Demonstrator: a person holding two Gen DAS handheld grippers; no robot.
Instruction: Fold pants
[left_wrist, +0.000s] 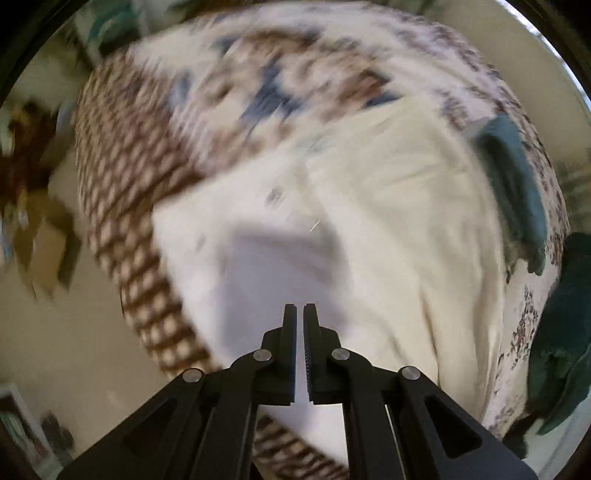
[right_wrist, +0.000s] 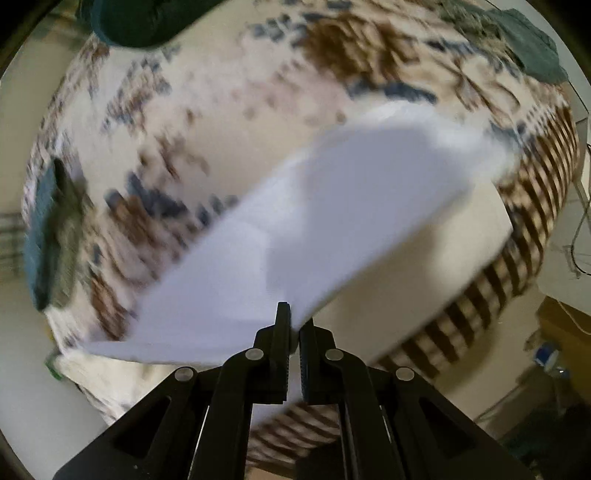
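Cream-white pants (left_wrist: 369, 229) lie spread on a patterned bedspread (left_wrist: 147, 122). My left gripper (left_wrist: 300, 308) hovers above their near end with its jaws almost together and nothing between them. My right gripper (right_wrist: 293, 314) is shut on an edge of the pants (right_wrist: 332, 221) and holds it lifted above the bedspread (right_wrist: 184, 122), the cloth stretching away to the upper right. Both views are motion-blurred.
Dark teal garments lie on the bed at the right of the left wrist view (left_wrist: 517, 184) and at the top and left edges of the right wrist view (right_wrist: 140, 22). Floor and clutter (left_wrist: 26, 147) surround the bed; cables (right_wrist: 576, 240) hang at right.
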